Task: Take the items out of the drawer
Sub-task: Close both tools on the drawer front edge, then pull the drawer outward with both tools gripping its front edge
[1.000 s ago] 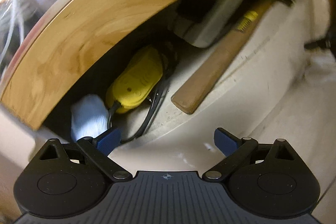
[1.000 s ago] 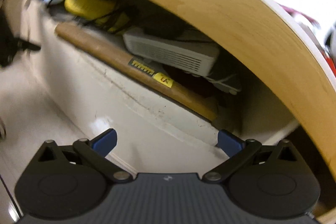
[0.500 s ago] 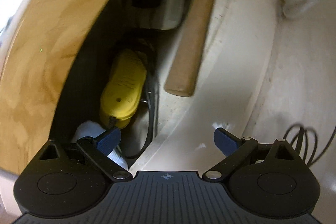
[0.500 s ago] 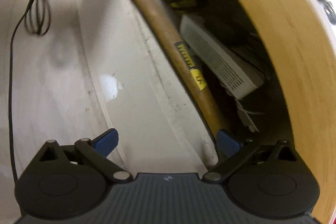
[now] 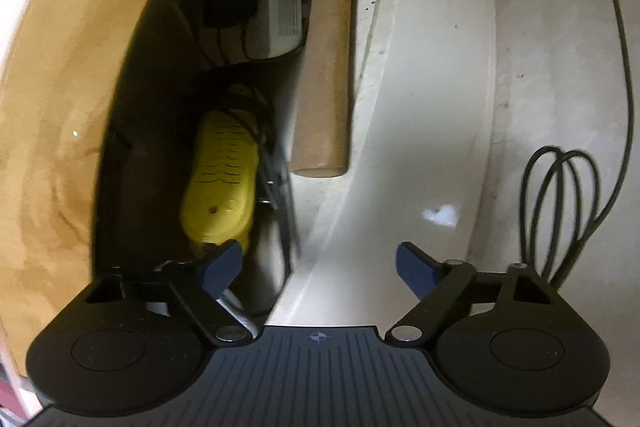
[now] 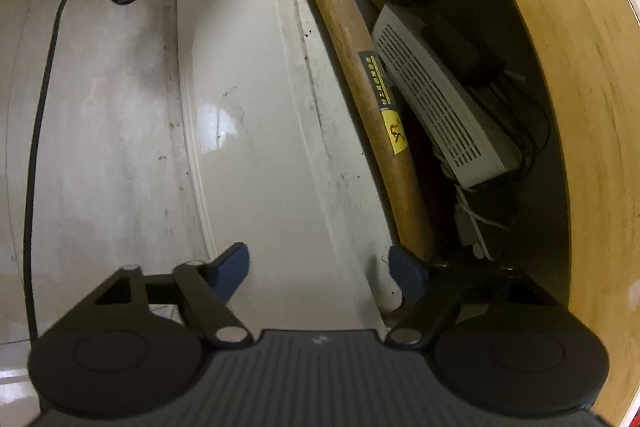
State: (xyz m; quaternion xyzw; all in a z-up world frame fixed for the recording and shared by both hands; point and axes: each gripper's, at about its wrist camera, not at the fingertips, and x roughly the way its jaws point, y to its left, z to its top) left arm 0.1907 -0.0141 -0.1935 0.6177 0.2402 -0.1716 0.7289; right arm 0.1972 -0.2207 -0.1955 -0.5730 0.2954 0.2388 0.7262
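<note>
While both tools hung at the drawer's front edge, nothing had yet been lifted out.

Drawer (image 5: 420,75): pulled partly out beneath a wooden top (image 5: 60,75), its white front rail facing the cameras.

Left gripper (image 5: 319,263): jaws spread wide and empty, one fingertip (image 5: 222,263) just over a yellow device (image 5: 220,183), the other over the rail.

Right gripper (image 6: 319,265): likewise wide and empty, straddling the rail near the head end of a wooden hammer handle (image 6: 360,67).

Contents: the handle lay along the front wall; a white vented box (image 6: 440,115) sat just behind it, with black cords (image 6: 512,79) draped around it.

Snag risk: cords looped around the yellow device looked likely to drag neighbours out with it.

Clearance risk: the low wooden top left little room, so a steep lift could knock an item against it.

Slip risk: the smooth round handle, gripped off-centre, could tip and drop.
</note>
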